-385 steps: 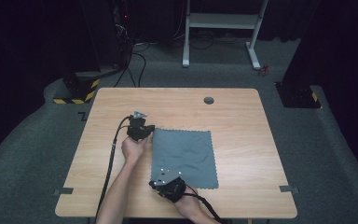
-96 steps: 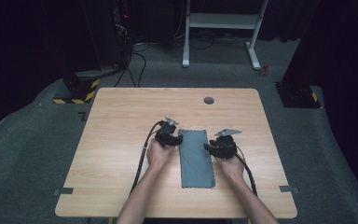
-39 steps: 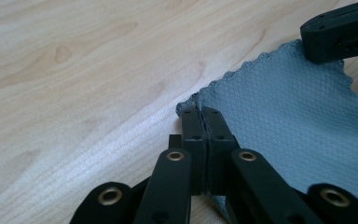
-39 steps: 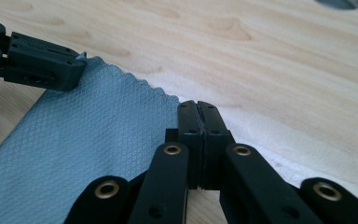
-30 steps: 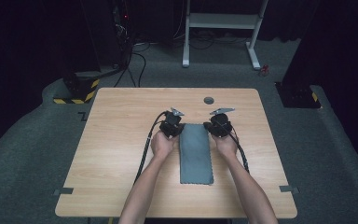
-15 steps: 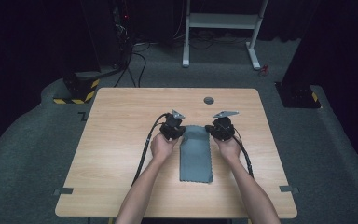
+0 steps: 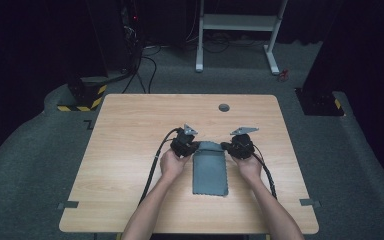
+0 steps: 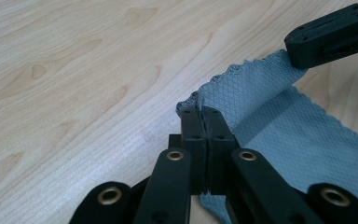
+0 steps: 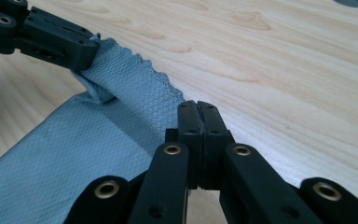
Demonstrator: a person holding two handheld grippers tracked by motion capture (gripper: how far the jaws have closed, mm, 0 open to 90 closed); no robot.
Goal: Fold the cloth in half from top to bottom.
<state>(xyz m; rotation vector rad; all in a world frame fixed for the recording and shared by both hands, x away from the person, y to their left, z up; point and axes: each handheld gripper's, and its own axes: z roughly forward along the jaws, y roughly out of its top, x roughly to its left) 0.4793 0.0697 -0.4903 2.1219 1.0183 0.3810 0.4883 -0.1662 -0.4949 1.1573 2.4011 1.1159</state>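
Dark room, wood bench (image 7: 130, 150): both grippers, left (image 7: 186, 144) and right (image 7: 240, 146), jaws clamped on the cloth's (image 7: 210, 172) far corners, now lifting that edge after half a second — next fold starting.

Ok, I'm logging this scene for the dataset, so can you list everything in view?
cloth: one, grey-blue, folded into a strip at mid-table, its far corners pinched and lifted
table: one, light wood, centre of the high view
round insert: one, dark grey, in the tabletop near its far edge
white frame: one, on the floor beyond the table
striped block: one, yellow and black, on the floor far left
left gripper: one, black, shut on the cloth's far left corner
right gripper: one, black, shut on the far right corner
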